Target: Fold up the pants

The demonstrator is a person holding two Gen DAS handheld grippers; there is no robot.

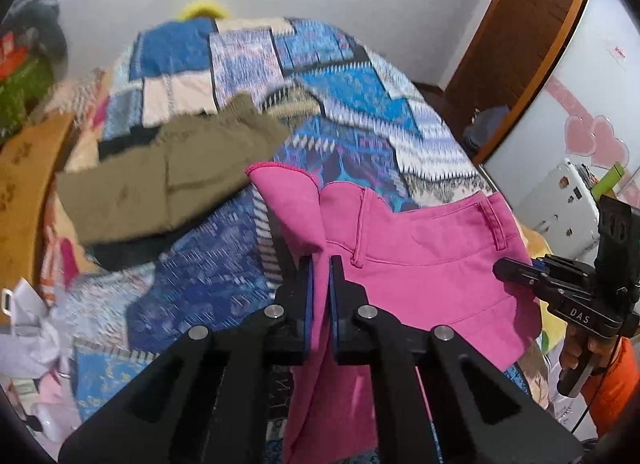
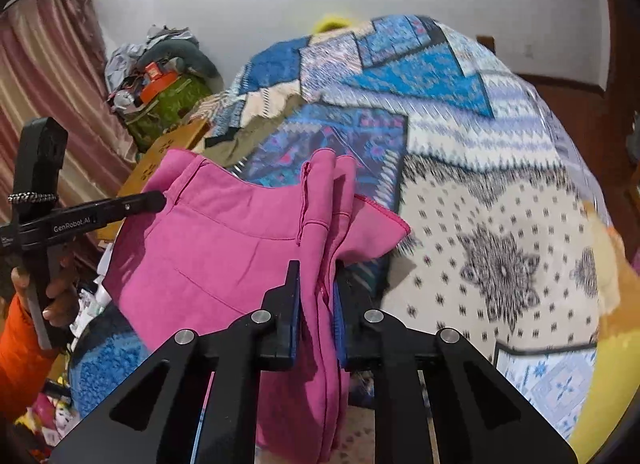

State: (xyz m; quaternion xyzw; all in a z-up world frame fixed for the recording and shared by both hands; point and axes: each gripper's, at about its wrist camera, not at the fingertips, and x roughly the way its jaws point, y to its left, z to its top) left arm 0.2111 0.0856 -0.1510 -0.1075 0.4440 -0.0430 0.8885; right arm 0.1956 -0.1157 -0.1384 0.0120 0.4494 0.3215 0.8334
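Note:
Pink pants (image 1: pixel 420 256) hang stretched between my two grippers above the bed, waistband up. My left gripper (image 1: pixel 320 264) is shut on one end of the waistband. My right gripper (image 2: pixel 318 270) is shut on the other end, where the cloth (image 2: pixel 240 232) bunches in folds. The right gripper also shows in the left wrist view (image 1: pixel 508 268), and the left gripper in the right wrist view (image 2: pixel 156 200), each clamped on the pants' edge. The legs hang down out of sight below the fingers.
A patterned blue and white bedspread (image 1: pixel 360 76) covers the bed. Olive-brown pants (image 1: pixel 168 184) lie folded on it at the left. A wooden board (image 1: pixel 24 192) and clutter stand at the left bedside, and a wooden door (image 1: pixel 520 36) at the right.

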